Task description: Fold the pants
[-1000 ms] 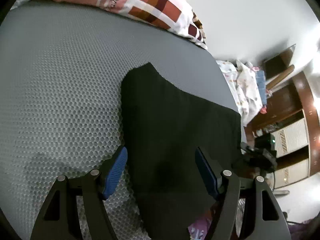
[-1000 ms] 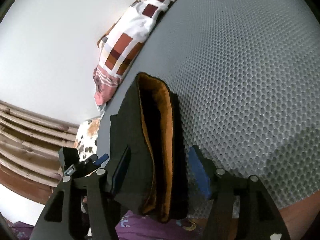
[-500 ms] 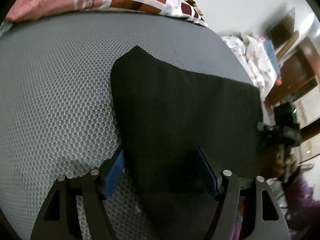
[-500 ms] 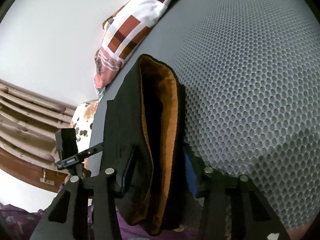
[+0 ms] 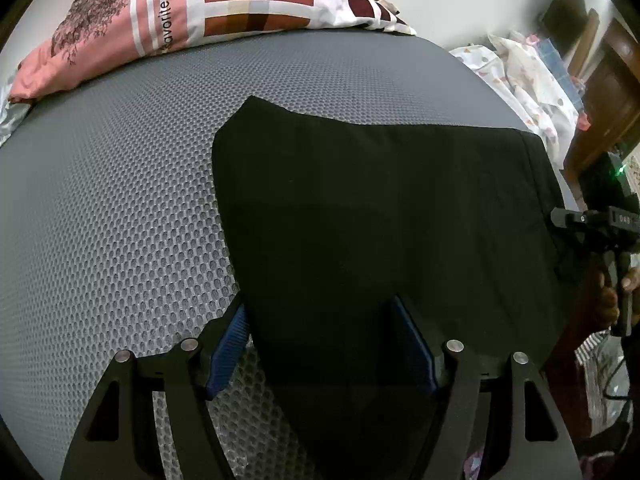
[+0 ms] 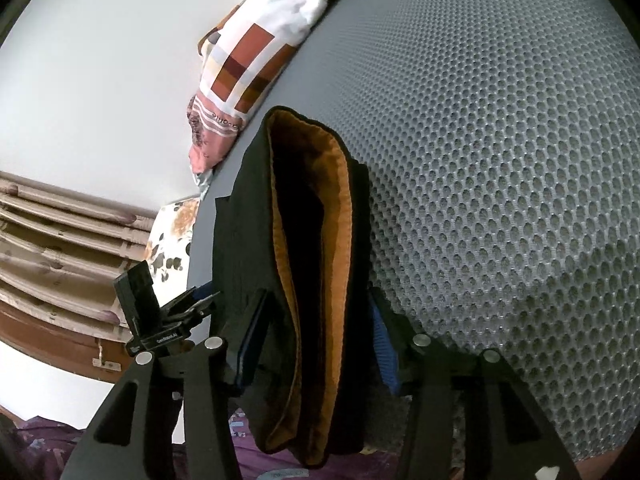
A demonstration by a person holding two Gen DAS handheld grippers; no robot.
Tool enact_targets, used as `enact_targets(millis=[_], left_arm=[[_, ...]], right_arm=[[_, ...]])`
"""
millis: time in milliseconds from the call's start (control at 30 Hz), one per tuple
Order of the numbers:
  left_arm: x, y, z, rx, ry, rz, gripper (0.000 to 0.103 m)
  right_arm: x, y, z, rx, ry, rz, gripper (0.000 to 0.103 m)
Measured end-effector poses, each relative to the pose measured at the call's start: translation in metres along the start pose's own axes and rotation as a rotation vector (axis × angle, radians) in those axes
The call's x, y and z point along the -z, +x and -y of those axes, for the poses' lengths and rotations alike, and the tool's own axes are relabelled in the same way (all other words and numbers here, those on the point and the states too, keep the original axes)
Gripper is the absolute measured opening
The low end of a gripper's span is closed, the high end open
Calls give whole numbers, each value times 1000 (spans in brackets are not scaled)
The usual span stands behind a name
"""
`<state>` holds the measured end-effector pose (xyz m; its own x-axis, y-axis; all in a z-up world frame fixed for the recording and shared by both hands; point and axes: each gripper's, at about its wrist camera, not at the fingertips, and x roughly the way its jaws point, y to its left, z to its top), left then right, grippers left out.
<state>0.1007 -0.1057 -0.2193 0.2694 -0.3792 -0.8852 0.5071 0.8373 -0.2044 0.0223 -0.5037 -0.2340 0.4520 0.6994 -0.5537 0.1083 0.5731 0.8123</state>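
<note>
As the left gripper (image 5: 320, 344) is swinging over the folded black pants (image 5: 380, 208), wide open at 6 o'clock, the right gripper (image 6: 316, 344) is reopening around their orange-lined edge (image 6: 340, 240); fold nearly finished.

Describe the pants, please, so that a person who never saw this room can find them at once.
Look at the big grey mattress with the honeycomb texture, with a checked pillow at its far edge. The pants lie on its near part as a flat black folded stack. They are the only black cloth there, and the right wrist view shows their orange lining at the open end.
</note>
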Motion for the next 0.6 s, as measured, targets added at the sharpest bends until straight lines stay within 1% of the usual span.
enact_targets(millis=[100,300,467,600], left_arm=[[-1,1,3,-13,6,5,73],[-1,4,2,-23,8,12,76],[-2,5,2,-27,12,18,78],[-3,6,3,-30,26,26,78]], right_arm=[[-2,1,1,-3,8,-7,46],[-7,4,-3,-8,12,-19,53],[-10,7,-3,-16,36,-39,56],[-12,10,-9,6,-1,-46,56]])
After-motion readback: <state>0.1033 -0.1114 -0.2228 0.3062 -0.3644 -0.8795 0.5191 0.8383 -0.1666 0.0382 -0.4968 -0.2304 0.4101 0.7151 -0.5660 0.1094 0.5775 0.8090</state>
